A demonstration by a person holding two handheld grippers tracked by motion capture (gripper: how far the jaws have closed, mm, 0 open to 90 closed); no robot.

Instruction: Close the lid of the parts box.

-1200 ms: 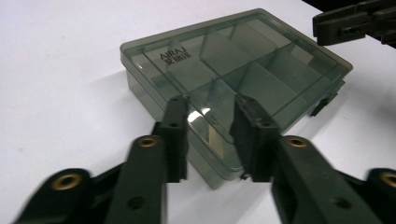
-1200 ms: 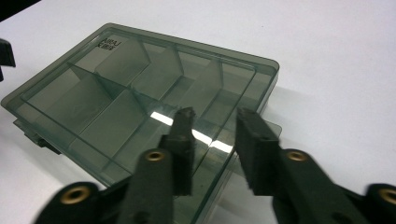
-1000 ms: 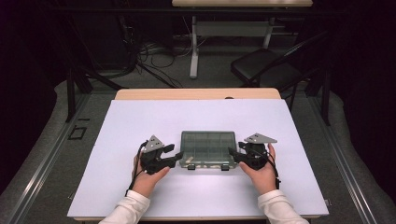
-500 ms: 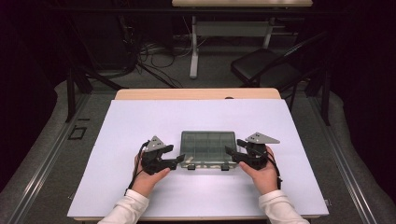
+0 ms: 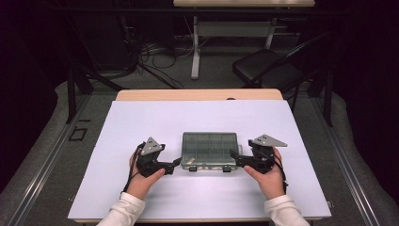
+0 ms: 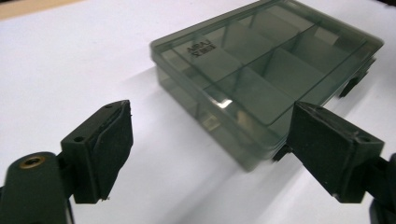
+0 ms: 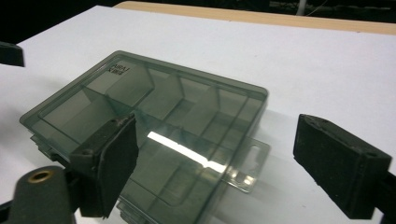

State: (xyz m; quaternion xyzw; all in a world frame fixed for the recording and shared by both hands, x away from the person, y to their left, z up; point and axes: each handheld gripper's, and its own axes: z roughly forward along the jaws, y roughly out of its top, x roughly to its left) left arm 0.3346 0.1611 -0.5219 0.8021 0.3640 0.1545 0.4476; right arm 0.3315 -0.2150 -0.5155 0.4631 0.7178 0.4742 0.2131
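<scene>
A smoky, see-through compartment box (image 5: 209, 149) lies lid down and closed on the white sheet, its two latches on the near side. My left gripper (image 5: 175, 163) sits at the box's front left corner, my right gripper (image 5: 234, 155) at its front right corner. In the left gripper view the box (image 6: 261, 74) has its near corner between the jaws of the left gripper (image 6: 212, 112), clear of both pads. In the right gripper view the box (image 7: 154, 112) lies partly between the jaws of the right gripper (image 7: 217, 123), untouched. Both pairs of jaws have just been opening and stand wide.
The white sheet (image 5: 141, 122) covers most of a wooden table, whose bare strip (image 5: 197, 94) shows at the back. Beyond it stand a black chair (image 5: 268, 70) and a desk frame over loose cables on the floor. A clear hang tab (image 7: 245, 172) sticks out from the box's side.
Both pairs of jaws have spread wider at the box's front corners. The box and both hands stay where they were.
</scene>
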